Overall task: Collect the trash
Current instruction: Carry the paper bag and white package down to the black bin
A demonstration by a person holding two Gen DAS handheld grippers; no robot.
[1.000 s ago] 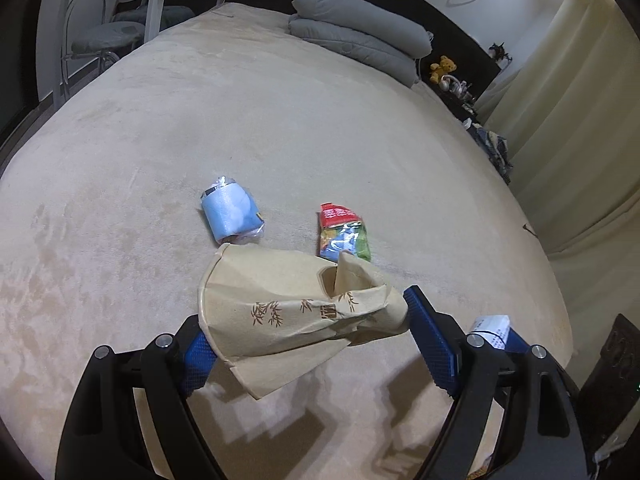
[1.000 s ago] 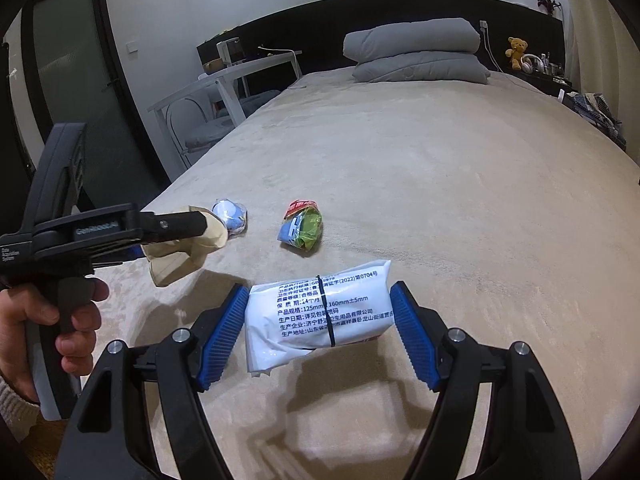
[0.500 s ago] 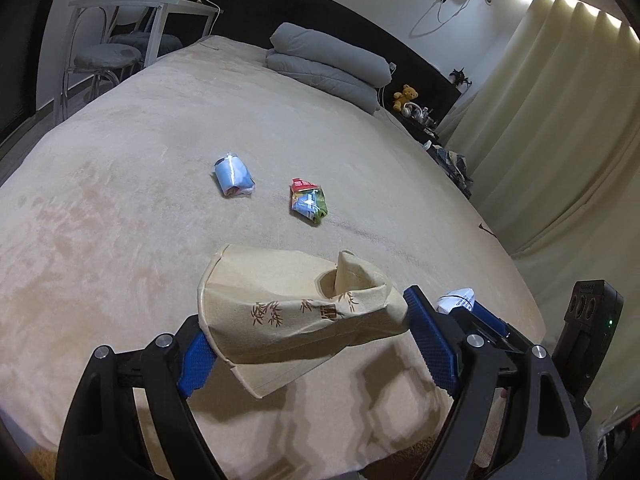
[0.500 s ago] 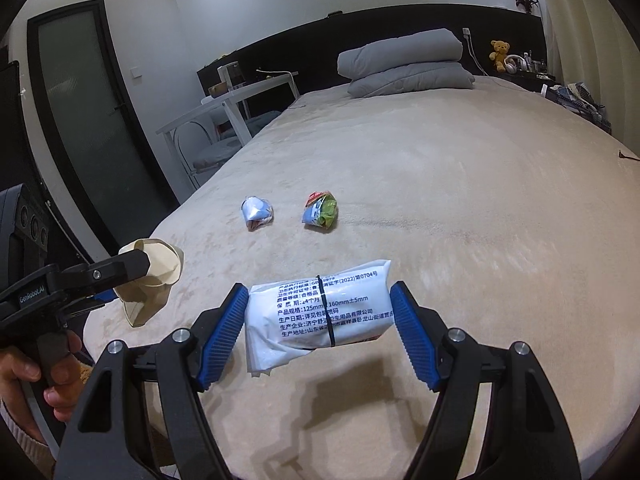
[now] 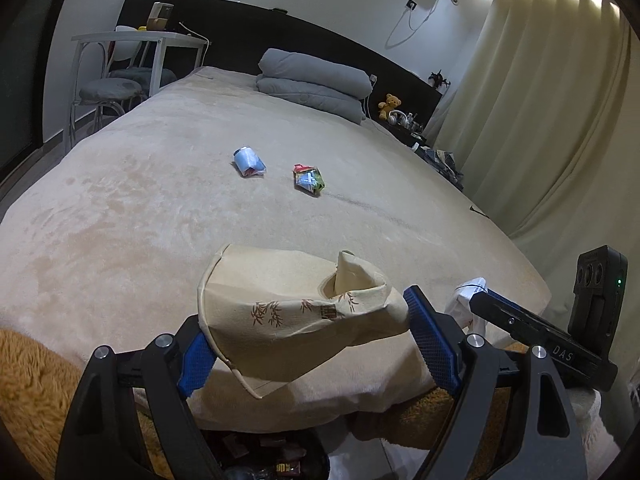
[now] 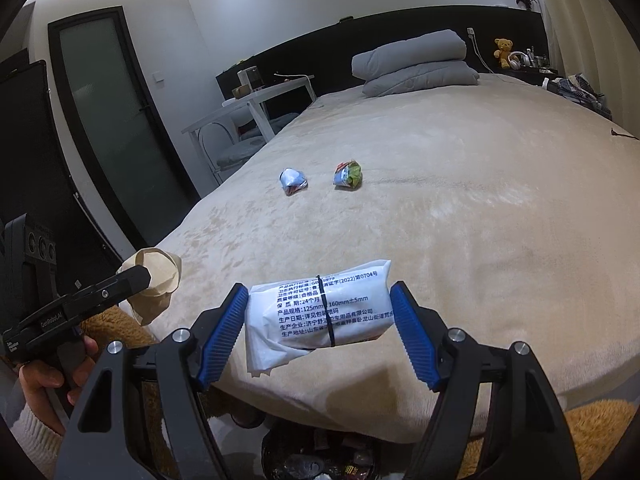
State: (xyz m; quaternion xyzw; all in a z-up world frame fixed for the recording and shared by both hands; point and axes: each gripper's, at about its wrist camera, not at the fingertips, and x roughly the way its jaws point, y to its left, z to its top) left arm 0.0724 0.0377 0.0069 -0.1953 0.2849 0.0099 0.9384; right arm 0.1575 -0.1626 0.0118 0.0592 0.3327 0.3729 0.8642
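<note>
The left gripper (image 5: pixel 304 334) has its blue pads pressed against the two ends of a tan tissue pack (image 5: pixel 296 304), and the right gripper (image 6: pixel 320 332) pinches a white wipes packet (image 6: pixel 320 312) the same way, end to end; both loads hang over the near edge of the bed (image 5: pixel 160 200), above a bin (image 6: pixel 320 456) on the floor just below that edge (only its dark mouth with some wrappers shows). Both packs look light and soft: the tan one sags and buckles between the pads, with a loose flap drooping beneath, so it probably gives rather than resists and could slide out if the squeeze eases at the wrong time. The white packet is plumper and holds its shape better, though its film looks slick. Two pieces remain out toward the middle of the bed, well apart from the near edge: a crumpled blue wrapper (image 5: pixel 249 162) and, just beside it on the right, a green and red snack wrapper (image 5: pixel 309 178). Each is likely almost weightless, crinkly and springy, resting on plush fabric that yields underneath. The best hold would seem to be across the thickest scrunched part, with the fingers coming down from above and closing fully, taking care not to pinch the blanket along with it.
</note>
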